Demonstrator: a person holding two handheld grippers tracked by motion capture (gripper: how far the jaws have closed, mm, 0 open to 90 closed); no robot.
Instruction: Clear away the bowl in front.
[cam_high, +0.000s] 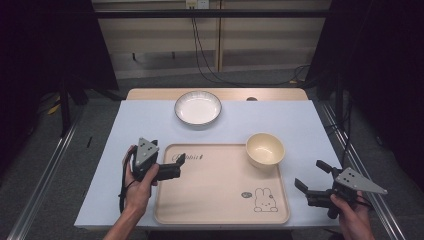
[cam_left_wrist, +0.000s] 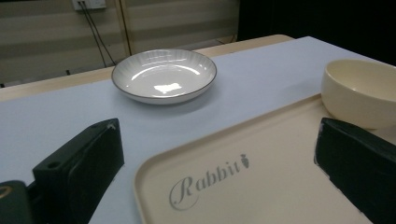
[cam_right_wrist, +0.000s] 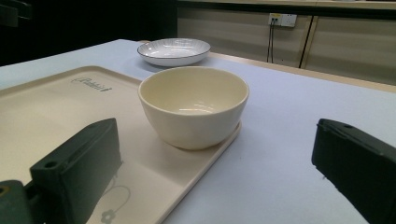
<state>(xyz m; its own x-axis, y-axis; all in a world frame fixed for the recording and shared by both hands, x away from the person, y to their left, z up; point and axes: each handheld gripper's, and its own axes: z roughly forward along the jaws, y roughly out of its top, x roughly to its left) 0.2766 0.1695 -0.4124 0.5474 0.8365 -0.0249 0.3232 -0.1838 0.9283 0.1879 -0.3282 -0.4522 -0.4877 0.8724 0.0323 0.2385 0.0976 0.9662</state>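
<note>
Black jaws of left gripper (cam_high: 176, 162) spread wide over cream tray's (cam_high: 210, 200) near-left rim, gripping nothing. Right gripper (cam_high: 312, 177) likewise agape, empty, just off tray's right edge, facing cream bowl (cam_high: 265, 148) in tray's far-right corner. White plate (cam_high: 198, 107) on table (cam_high: 300, 120) beyond tray.

tray (cam_left_wrist: 261, 186) | printed script "Rabbit" with small carrot | far-left corner

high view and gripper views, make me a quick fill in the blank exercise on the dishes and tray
1. The cream bowl stands on the far right corner of the ____.
2. The white plate rests on the table cover, ____ the tray.
3. The word printed on the tray near the left gripper is ____.
4. The jaws of the right gripper are ____.

Missing words: tray; beyond; Rabbit; open
</note>
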